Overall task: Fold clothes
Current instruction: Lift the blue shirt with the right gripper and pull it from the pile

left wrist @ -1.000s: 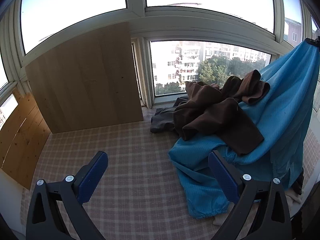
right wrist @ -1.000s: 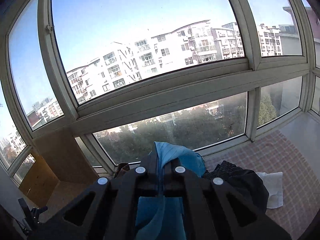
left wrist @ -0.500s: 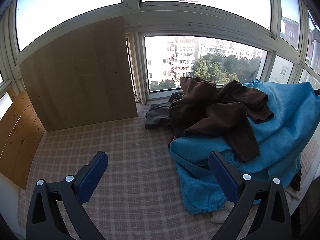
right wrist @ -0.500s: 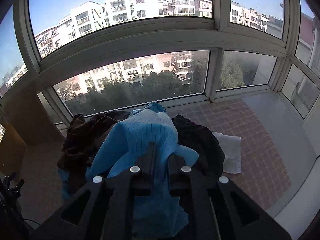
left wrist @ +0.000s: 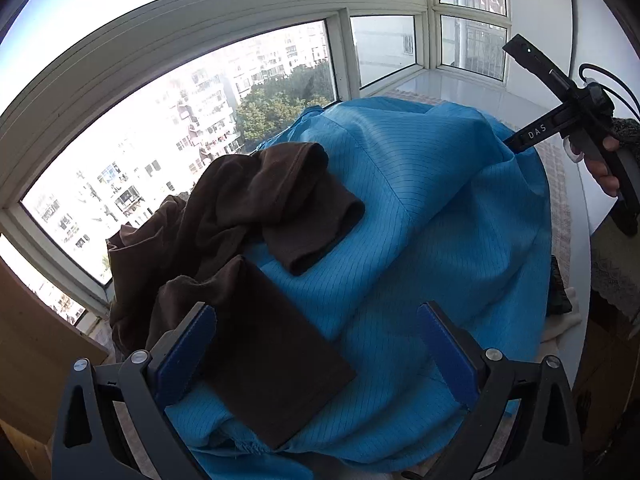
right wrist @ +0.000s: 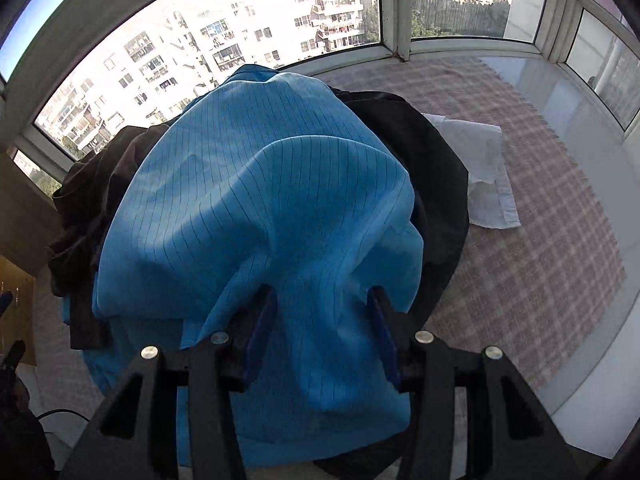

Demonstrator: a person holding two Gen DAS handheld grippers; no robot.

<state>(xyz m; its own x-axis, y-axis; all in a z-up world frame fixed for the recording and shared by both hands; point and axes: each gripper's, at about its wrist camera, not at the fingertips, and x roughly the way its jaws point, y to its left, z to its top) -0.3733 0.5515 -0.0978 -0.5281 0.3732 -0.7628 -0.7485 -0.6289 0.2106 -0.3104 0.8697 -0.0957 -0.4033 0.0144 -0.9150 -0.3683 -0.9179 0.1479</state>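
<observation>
A large blue striped garment [left wrist: 420,220] lies heaped over a pile of clothes. A brown garment [left wrist: 248,208] sprawls across its left side. My left gripper [left wrist: 316,316] hovers open just above both, and its pads touch nothing. In the right wrist view, a fold of the blue garment [right wrist: 260,200] runs between the blue pads [right wrist: 260,328] of my right gripper [right wrist: 320,300]. Those jaws are opening and the cloth hangs loose between them. In the left wrist view, a hand holds the right gripper [left wrist: 536,132] at the blue garment's far right edge, with its fingertips hidden by cloth.
A black garment [right wrist: 432,168] lies under the blue one, with a folded white cloth [right wrist: 480,160] beside it on the plaid cover [right wrist: 540,240]. Windows [left wrist: 200,100] close off the far side. A wooden board [left wrist: 32,360] stands at the left.
The left gripper swung right, from the bare plaid cover to over the clothes pile. The right gripper came down with the raised blue garment, and its shut jaws parted.
</observation>
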